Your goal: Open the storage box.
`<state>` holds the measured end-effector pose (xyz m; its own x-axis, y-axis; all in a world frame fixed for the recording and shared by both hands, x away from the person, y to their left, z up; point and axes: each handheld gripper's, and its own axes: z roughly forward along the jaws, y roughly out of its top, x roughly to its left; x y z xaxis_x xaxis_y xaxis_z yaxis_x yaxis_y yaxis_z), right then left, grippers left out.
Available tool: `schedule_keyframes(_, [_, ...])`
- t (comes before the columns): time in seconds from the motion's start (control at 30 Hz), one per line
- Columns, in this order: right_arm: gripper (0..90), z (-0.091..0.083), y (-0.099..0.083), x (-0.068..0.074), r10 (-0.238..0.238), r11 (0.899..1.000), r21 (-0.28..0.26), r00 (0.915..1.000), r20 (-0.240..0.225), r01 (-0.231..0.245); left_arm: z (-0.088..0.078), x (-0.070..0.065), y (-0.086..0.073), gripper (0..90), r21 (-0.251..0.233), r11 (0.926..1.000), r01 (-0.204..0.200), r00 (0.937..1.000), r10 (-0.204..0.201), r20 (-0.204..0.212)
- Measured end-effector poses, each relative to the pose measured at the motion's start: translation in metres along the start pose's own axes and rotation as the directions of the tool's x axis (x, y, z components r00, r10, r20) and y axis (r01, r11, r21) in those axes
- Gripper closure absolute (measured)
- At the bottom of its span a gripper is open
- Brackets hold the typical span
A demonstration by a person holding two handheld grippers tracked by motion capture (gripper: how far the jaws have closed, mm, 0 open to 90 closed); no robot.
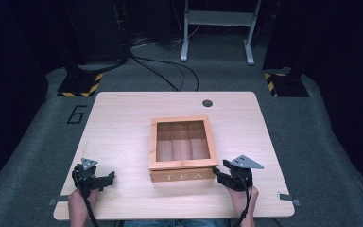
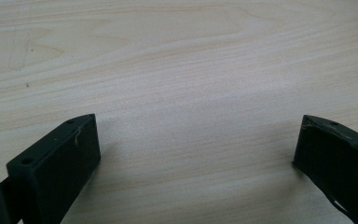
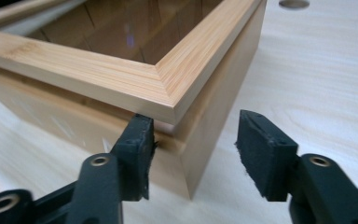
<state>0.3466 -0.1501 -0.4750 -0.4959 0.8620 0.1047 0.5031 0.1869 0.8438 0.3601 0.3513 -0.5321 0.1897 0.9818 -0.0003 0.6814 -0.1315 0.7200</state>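
A: What room and surface is this?

B: A dark room with grey carpet; a pale wooden table (image 1: 123, 123) stands in it, grain running across, with one round dark hole (image 1: 207, 103) near its far edge.

A: Start from the claws. How many?

B: Two. The right gripper (image 3: 193, 140) stands at the near right corner of the tea box (image 1: 183, 147). Its jaws are parted and straddle that corner: one pad sits under the lip of the lid against the front wall, the other hangs free beside the box's side, not pressing. The left gripper (image 2: 196, 144) is spread wide over bare tabletop, well left of the box, with nothing between its jaws.

A: And the box?

B: One, in the middle of the table. Light wood, square, mitred frame lid with a clear pane; three compartments show through it. "TEA" is lettered on the front.

A: Anything cut off?

B: The forearms leave the bottom edge. In the right gripper view the far half of the box is cropped. Whether the compartments hold anything, I cannot tell.
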Motion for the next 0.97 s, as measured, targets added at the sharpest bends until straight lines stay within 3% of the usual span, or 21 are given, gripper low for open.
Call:
schedule_keyframes(0.1, [32.7,0.003,-0.007,-0.001,-0.016,0.998,0.056,0.9998,-0.006,0.017,0.0,0.0,0.0,0.2,0.0,1.0,0.0,1.0,0.0,0.0])
schedule_keyframes(0.27, [20.5,-0.002,-0.021,-0.008,0.008,0.997,0.073,0.9999,0.007,-0.009,0.0,0.0,0.0,0.2,0.0,1.0,0.0,1.0,0.0,0.0])
schedule_keyframes(0.43, [14.3,-0.002,-0.04,-0.023,0.006,0.992,0.124,0.9976,0.068,-0.015,0.0,0.0,0.0,0.2,0.0,1.0,0.0,1.0,0.0,0.0])
schedule_keyframes(0.67, [7.1,0.0,-0.057,-0.039,-0.008,0.982,0.19,0.9881,0.153,-0.022,0.0,0.0,0.0,0.2,0.002,1.0,0.002,1.0,-0.002,0.0])
schedule_keyframes(0.8, [0.2,0.003,-0.057,-0.043,-0.035,0.979,0.205,0.9838,0.176,-0.002,0.0,0.0,0.0,0.2,0.001,1.0,0.002,1.0,-0.002,0.0])
schedule_keyframes(0.97, [0.0,0.006,-0.056,-0.048,-0.015,0.979,0.203,0.9854,0.17,-0.02,0.0,0.0,0.0,0.2,0.0,1.0,0.0,1.0,0.0,0.0])
